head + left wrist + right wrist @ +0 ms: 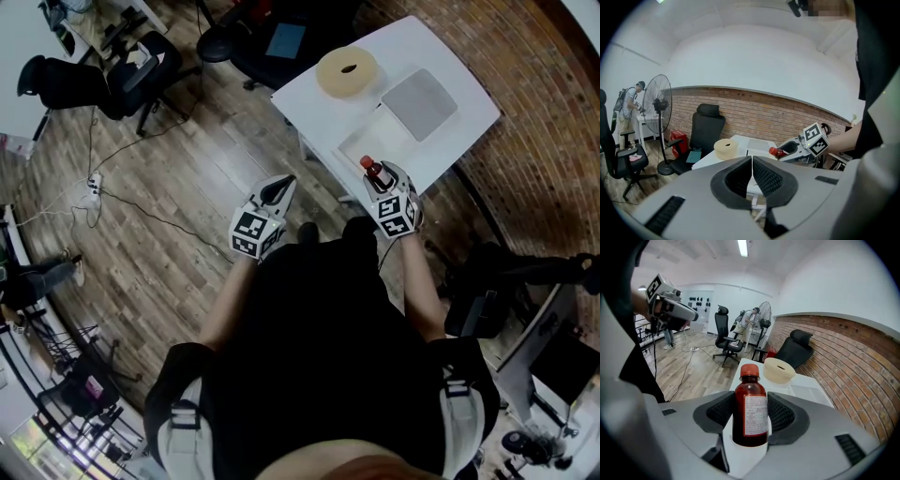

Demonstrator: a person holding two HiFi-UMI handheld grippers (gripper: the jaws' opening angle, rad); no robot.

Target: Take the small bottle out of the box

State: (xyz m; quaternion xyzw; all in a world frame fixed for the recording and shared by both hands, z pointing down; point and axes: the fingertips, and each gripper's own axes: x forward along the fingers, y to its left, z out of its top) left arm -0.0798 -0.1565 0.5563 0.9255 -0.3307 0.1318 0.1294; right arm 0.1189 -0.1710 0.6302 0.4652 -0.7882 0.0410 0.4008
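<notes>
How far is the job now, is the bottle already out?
Looks done: the small bottle is clamped upright in the right gripper, held clear of the white table. In hand: just holding it. Remaining: perhaps setting it down; the left gripper is shut and empty.

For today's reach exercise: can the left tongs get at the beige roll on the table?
Probably yes: left tongs are shut and empty, and nothing stands between them and the beige roll.

Open floor (206, 169) left of table (309, 105); roll (347, 72) at far end
</notes>
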